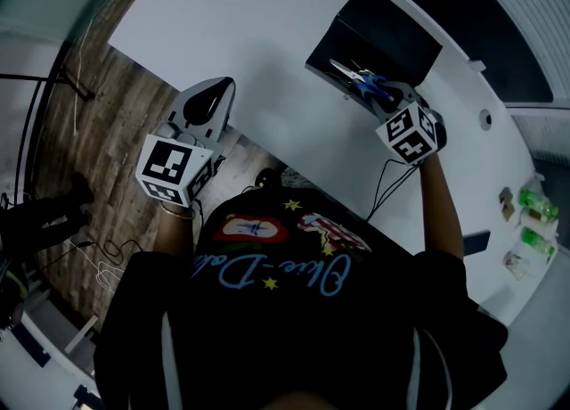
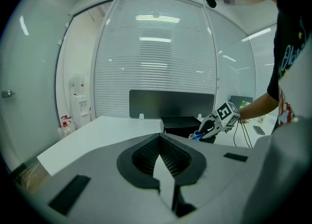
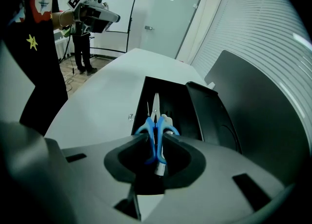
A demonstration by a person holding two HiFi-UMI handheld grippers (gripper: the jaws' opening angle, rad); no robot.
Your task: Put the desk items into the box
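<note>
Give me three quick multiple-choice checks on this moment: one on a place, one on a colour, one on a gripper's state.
1. Where is the right gripper?
A. At the open black box
B. Down by the floor
C. Flat on the bare table

2. What colour are the handles of the scissors?
A. Red
B. Blue
C. Yellow

3. How is the left gripper?
A. Clamped on a pen
B. Wide open around a cup
C. Jaws together, nothing between them

Answers:
1. A: the right gripper view looks straight into the box, and the scissors point into it.
2. B: blue loops sit between the right gripper's pads.
3. C: the left gripper view shows its pads meeting, with nothing held.
</note>
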